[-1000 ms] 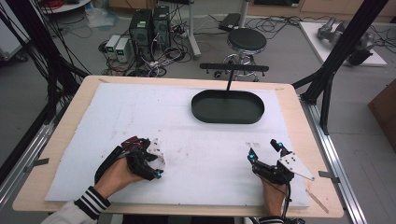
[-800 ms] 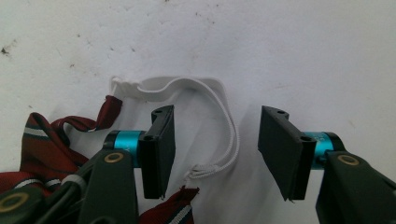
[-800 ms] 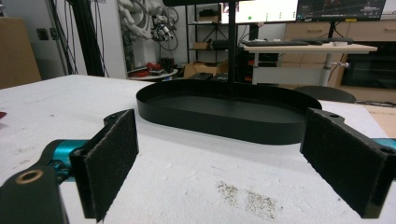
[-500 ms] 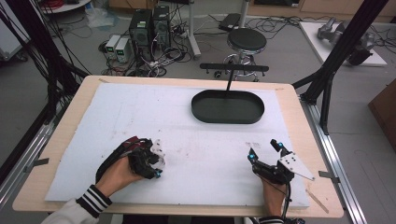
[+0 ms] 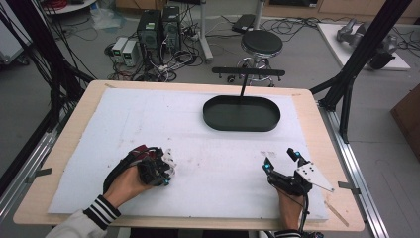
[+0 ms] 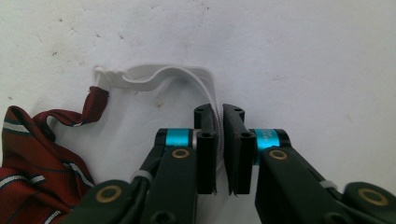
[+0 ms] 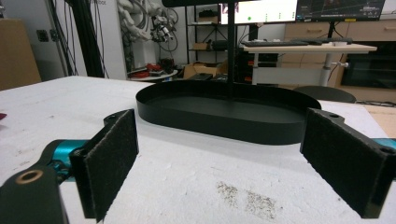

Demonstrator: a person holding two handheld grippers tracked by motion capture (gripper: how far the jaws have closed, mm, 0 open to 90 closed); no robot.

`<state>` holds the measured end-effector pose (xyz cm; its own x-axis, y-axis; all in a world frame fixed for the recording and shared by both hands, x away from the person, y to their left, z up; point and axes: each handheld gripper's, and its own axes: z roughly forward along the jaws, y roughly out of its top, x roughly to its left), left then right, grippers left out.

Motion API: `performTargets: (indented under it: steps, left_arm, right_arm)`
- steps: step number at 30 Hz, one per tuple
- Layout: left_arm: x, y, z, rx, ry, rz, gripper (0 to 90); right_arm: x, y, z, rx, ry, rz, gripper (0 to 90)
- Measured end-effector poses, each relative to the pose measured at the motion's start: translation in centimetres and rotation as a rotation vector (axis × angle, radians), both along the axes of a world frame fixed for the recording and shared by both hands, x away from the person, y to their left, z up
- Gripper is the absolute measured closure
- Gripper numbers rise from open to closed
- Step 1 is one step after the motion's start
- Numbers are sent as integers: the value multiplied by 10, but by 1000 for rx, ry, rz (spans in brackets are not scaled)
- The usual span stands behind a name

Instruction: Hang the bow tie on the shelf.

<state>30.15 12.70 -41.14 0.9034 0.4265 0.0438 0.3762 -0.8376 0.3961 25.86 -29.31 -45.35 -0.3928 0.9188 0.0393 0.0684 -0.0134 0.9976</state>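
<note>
White plastic strip (image 6: 154,77), thin and curved, lies crosswise on the foam sheet (image 5: 198,134) by a crumpled striped maroon tie (image 6: 32,158). Left gripper (image 6: 218,116) pinches its ribbed end. Right gripper (image 5: 282,159) jaws wide, felt-padded, facing the oval black tray (image 7: 224,114)

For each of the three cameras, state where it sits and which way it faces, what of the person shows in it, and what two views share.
High view: above the person's side, looking forward and down on the white-covered table; both forearms, the left hand-held gripper and the right hand-held gripper show.
Left gripper view: rides that hand-held gripper, looking down at the table; its jaws pinch a white strap joined to a red striped cloth.
Right gripper view: looks low across the table, jaws wide apart.
Shared: the black oval tray appears in high and right gripper views.
</note>
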Motion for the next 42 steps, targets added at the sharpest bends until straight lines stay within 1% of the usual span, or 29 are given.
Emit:
performTargets:
  steps: [2,3,7,9,11,13,14,15,17,18,19,22,23,24,25,27,28,29,30,32,33,35,36,37,38,41,42]
  left_arm:
    - [0,0,0,-5,-1,2,865]
    - [-1,1,0,-5,-9,4,868]
    - [0,2,1,-12,-18,8,869]
    - [0,3,3,-23,-29,11,870]
    - [0,5,7,-45,-46,13,870]
    - [1,7,10,-72,-73,16,870]
    - [1,7,10,-72,-73,16,870]
    - [1,11,14,-106,-95,29,870]
    - [2,14,18,-148,-111,36,869]
    - [2,16,21,-164,-125,40,870]
    - [2,18,23,-180,-129,45,870]
    - [3,22,30,-229,-171,61,870]
    - [3,24,32,-239,-186,63,870]
    - [3,24,32,-239,-186,63,870]
    - [3,25,35,-263,-204,77,870]
    - [2,27,38,-290,-230,90,870]
    - [3,28,41,-309,-249,94,870]
    - [3,28,42,-325,-256,100,870]
    - [4,29,46,-348,-278,92,870]
    - [5,30,51,-384,-295,96,870]
    - [7,31,54,-384,-303,88,871]
    - [8,30,59,-398,-324,91,871]
    - [8,30,59,-398,-324,91,871]
    - [10,30,65,-413,-341,88,871]
    - [10,30,65,-413,-341,88,871]
    - [12,28,73,-443,-371,89,871]
    - [12,27,74,-446,-379,87,871]
  right_arm:
    - [0,0,0,5,3,-1,105]
    - [0,0,0,5,3,-2,105]
    - [0,0,0,3,1,-1,105]
    - [0,0,0,4,2,-1,105]
    - [0,0,0,3,1,-1,105]
    - [0,0,0,2,0,0,105]
    - [0,0,0,1,0,0,105]
    - [0,0,0,2,1,-1,105]
    - [0,0,0,2,-1,0,105]
    - [0,0,0,3,1,-1,105]
    - [0,0,0,2,0,0,105]
    - [0,0,0,-1,0,1,105]
    - [0,0,0,0,1,2,105]
    - [0,0,0,0,1,2,105]
    - [0,0,0,-2,1,2,105]
    - [0,0,0,-1,1,2,105]
    - [0,0,0,-1,-1,0,105]
    - [0,0,0,0,0,0,105]
    - [0,0,0,-2,-1,1,105]
    - [0,0,0,-1,1,1,105]
    - [0,0,0,-3,-1,0,105]
    - [0,0,0,-1,-1,0,105]
    - [0,0,0,-2,-1,0,105]
    - [0,0,0,0,2,-1,105]
    - [0,0,0,-1,2,0,105]
    - [0,0,0,0,3,-1,105]
    - [0,0,0,0,3,-1,105]
